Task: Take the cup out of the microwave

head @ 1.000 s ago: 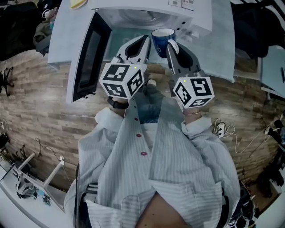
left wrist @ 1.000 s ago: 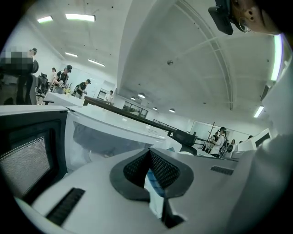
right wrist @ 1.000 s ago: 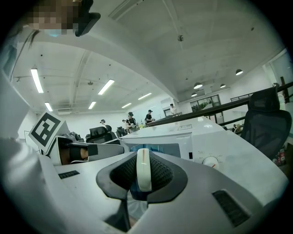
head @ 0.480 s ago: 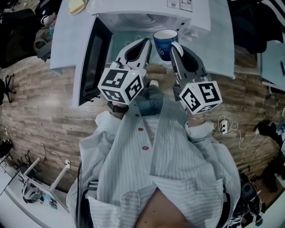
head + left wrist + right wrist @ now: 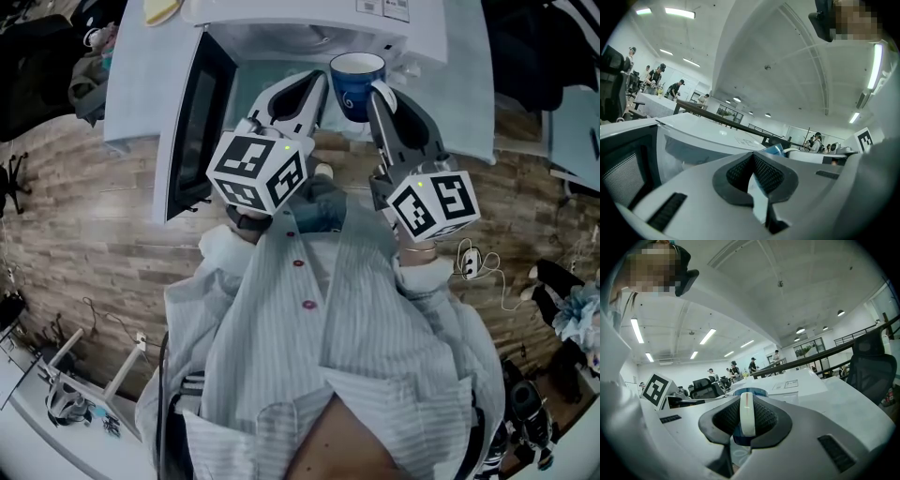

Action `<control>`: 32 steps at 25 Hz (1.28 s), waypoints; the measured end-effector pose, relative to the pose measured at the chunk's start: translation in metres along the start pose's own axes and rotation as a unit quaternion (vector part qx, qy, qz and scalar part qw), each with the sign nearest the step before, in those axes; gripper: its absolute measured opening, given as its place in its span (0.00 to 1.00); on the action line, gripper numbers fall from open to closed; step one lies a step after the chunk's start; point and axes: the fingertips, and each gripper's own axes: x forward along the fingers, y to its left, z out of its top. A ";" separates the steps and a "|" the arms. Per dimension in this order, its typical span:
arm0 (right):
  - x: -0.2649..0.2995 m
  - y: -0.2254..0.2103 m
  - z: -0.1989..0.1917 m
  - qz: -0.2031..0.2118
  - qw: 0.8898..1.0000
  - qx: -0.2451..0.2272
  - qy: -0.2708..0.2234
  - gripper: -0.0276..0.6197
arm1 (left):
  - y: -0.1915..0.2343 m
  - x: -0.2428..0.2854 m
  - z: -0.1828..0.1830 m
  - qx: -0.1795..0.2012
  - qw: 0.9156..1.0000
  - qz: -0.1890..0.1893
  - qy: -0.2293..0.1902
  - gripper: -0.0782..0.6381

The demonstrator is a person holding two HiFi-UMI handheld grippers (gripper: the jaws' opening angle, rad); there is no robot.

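Observation:
A blue cup (image 5: 354,86) with a white handle (image 5: 379,93) hangs just in front of the mouth of the white microwave (image 5: 309,21). My right gripper (image 5: 377,94) is shut on that handle. In the right gripper view the handle (image 5: 747,414) stands upright between the pads, with the cup's blue rim (image 5: 750,393) behind it. My left gripper (image 5: 317,82) is level beside the cup on its left, shut with nothing in it. In the left gripper view its pads (image 5: 761,173) meet, and a blue sliver of the cup (image 5: 775,150) shows beyond them.
The microwave door (image 5: 192,108) is swung open to the left, close to my left gripper. The microwave stands on a pale table (image 5: 459,103). A yellow thing (image 5: 161,7) lies at the back left. Cables (image 5: 473,270) trail on the wooden floor at the right.
My right gripper has lifted a little with the cup still held by the handle. The left gripper has hardly moved.

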 end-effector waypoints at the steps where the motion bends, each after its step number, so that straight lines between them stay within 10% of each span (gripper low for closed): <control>1: 0.000 0.001 0.001 0.002 1.000 0.000 0.001 0.16 | 0.000 0.000 0.000 -0.001 1.000 0.000 0.000 0.12; 32: -0.003 0.000 0.007 0.023 1.000 -0.006 0.005 0.16 | -0.002 -0.002 0.002 0.004 0.998 -0.059 0.025 0.12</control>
